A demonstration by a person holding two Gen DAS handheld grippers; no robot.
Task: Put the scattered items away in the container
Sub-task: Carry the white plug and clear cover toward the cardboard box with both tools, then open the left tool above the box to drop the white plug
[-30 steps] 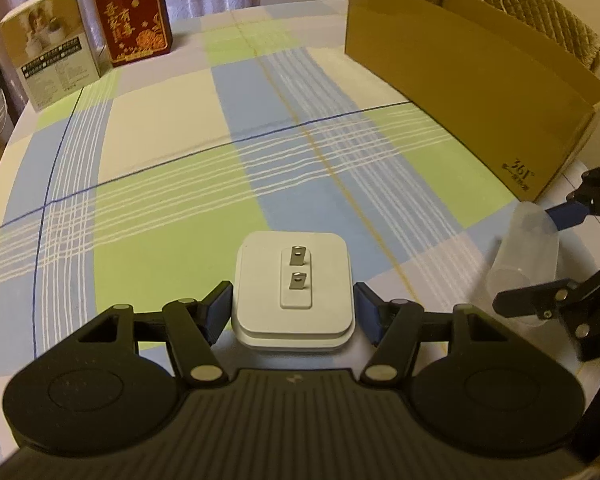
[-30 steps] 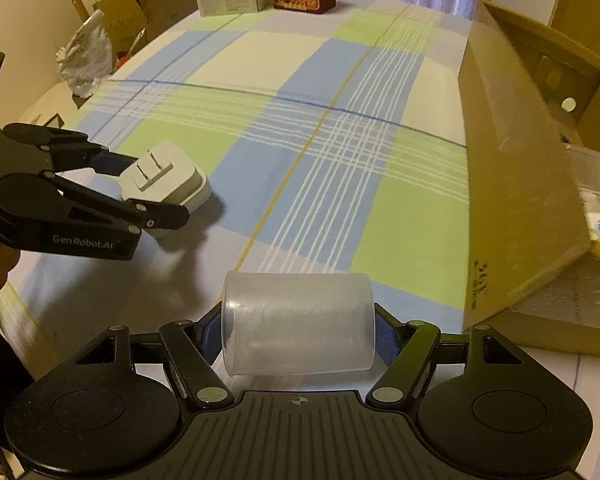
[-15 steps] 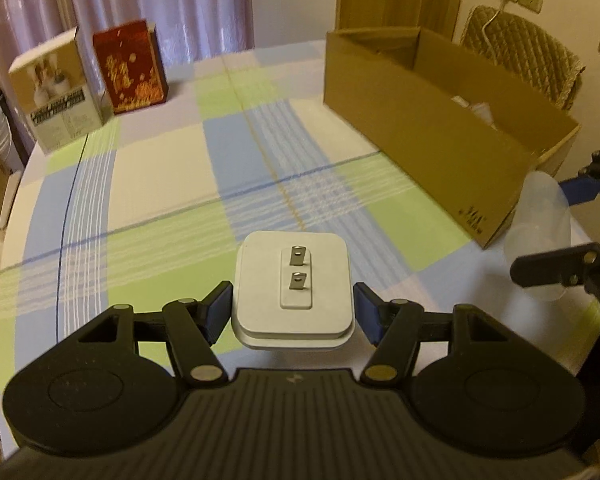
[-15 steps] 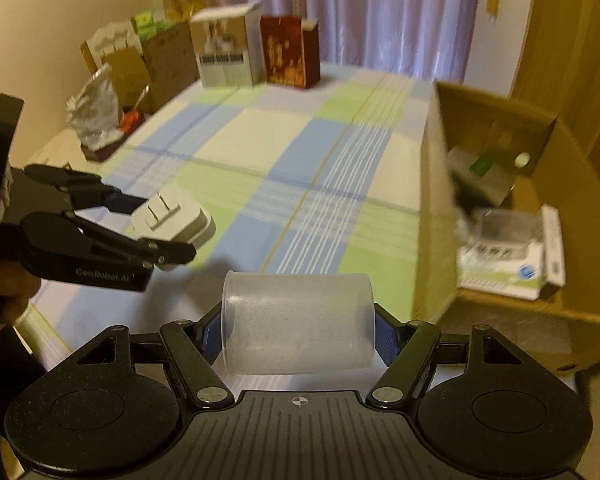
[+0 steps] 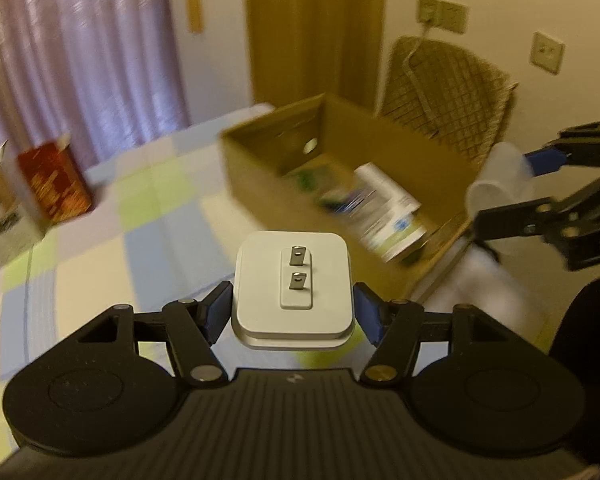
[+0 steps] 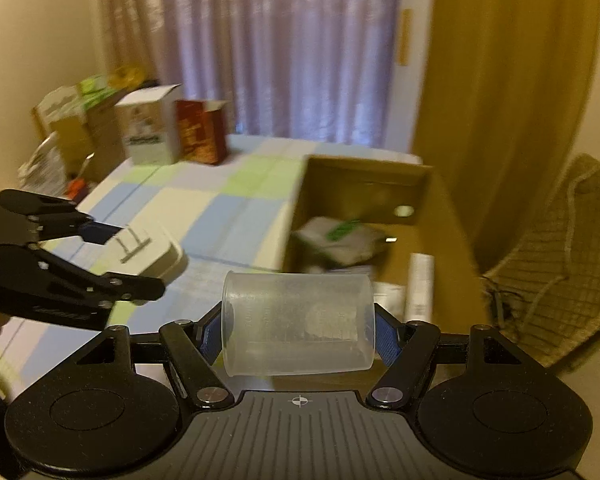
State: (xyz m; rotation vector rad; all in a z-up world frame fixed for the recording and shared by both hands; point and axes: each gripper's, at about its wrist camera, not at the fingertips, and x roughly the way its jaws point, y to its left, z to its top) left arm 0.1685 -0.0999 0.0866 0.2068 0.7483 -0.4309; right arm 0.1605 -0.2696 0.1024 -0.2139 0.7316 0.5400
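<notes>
Gripping charger (image 5: 293, 285) left, cup (image 6: 298, 323) right; only right view shows bags (image 6: 46, 166)

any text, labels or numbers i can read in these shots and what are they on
None reads clearly; both views are motion-blurred.
White carton: a dark label band, illegible.
Red carton: gold print, illegible.
Clear cup: faint moulded scale marks, unreadable.
Left gripper: pale lettering on its side, smeared.
Packets in the cardboard box: blue and green print, illegible.
White plug adapter: no text shows.
</notes>
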